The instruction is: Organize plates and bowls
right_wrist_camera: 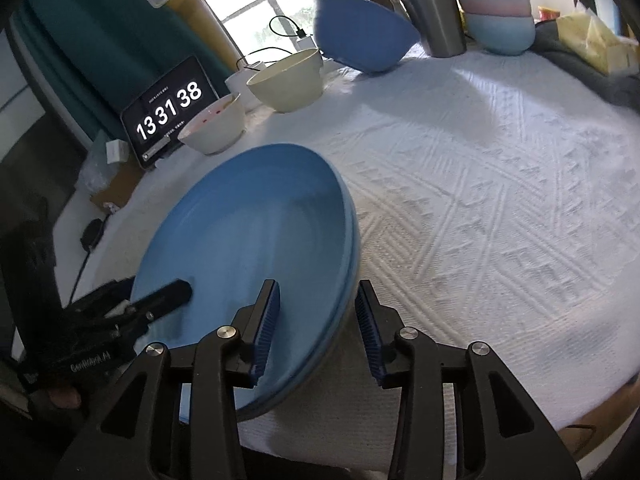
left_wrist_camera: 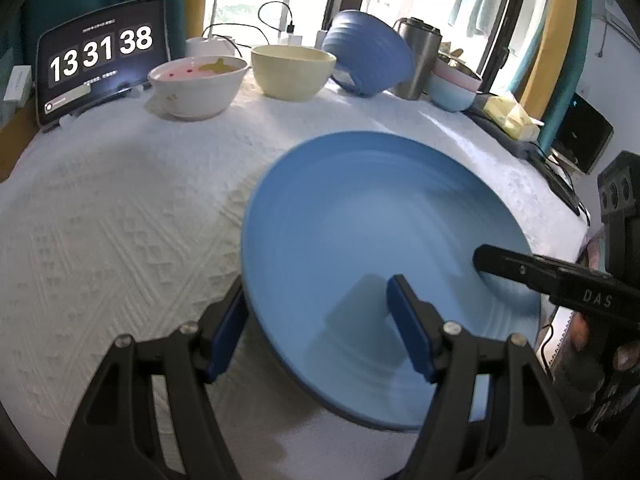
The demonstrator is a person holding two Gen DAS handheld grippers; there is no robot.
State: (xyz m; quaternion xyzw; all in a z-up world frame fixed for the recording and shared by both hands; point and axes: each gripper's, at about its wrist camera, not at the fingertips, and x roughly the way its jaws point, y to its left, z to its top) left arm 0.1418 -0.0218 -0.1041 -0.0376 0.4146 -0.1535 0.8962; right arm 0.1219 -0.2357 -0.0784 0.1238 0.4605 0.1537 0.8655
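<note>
the blue plate [left_wrist_camera: 384, 248] lies at the near edge of the table, and in the right wrist view a second rim shows under it, so it looks like two plates stacked. the left gripper [left_wrist_camera: 316, 328] straddles the plate's near left rim, one pad over the plate's face and one outside on the cloth, jaws spread and not pressing. the right gripper [right_wrist_camera: 316, 328] straddles the opposite rim the same way, its ribbed blue pads [right_wrist_camera: 267, 322] apart with clear gaps to the rim, so nothing is pinched.

the step looks like setting down or squaring up the plate stack. to do it well i would keep both jaws wide, draw back along the line of the fingers without catching the rim, and check that the rims sit flush before going for the bowls.

at the far side stand a white bowl [left_wrist_camera: 198, 86] with a pink inside, a cream bowl [left_wrist_camera: 292, 72], a dark blue bowl [left_wrist_camera: 368, 56] tipped on its side, and a pink bowl nested in a pale blue one [left_wrist_camera: 452, 92], beside a steel tumbler [left_wrist_camera: 418, 60].

the white tablecloth [left_wrist_camera: 120, 208] is embossed and soft, so it may bunch if the plate slides. a tablet clock [left_wrist_camera: 100, 68] stands far left, with windows and teal curtains behind.
</note>
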